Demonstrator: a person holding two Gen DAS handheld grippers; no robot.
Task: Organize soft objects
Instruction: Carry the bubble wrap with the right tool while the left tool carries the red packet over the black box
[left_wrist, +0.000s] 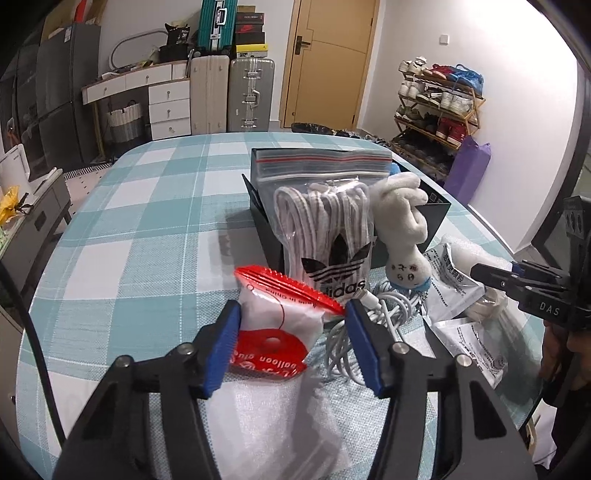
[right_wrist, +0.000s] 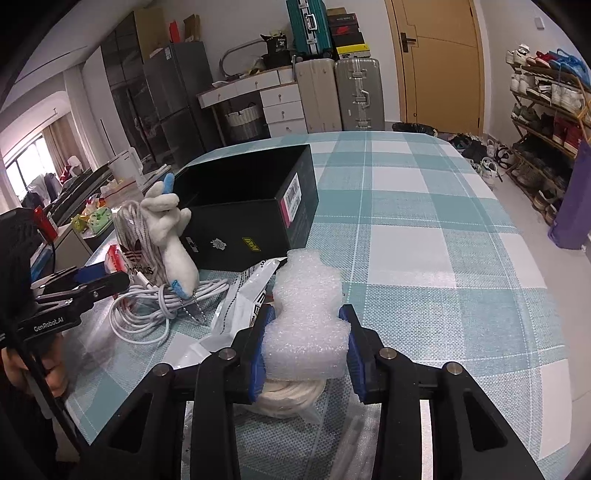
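**Box empty, sorting barely begun**

Nothing boxed yet. Left gripper (left_wrist: 291, 314) clamped on glue pack (left_wrist: 275, 325); right gripper (right_wrist: 306, 332) clamped on foam (right_wrist: 308, 314). Box (right_wrist: 243, 206) at 11 o'clock; laces (left_wrist: 325, 236), plush (left_wrist: 402, 225), cable (right_wrist: 147, 314) waiting.

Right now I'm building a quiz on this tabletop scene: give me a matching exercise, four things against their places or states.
Things:
1. bubble wrap
2. balloon glue pack
3. plush toy
4. black box

Places or states:
A. leaning against the box
B. between the right gripper's blue pads
C. standing open and empty on the checked cloth
D. between the left gripper's blue pads

Pairs: 1-B, 2-D, 3-A, 4-C
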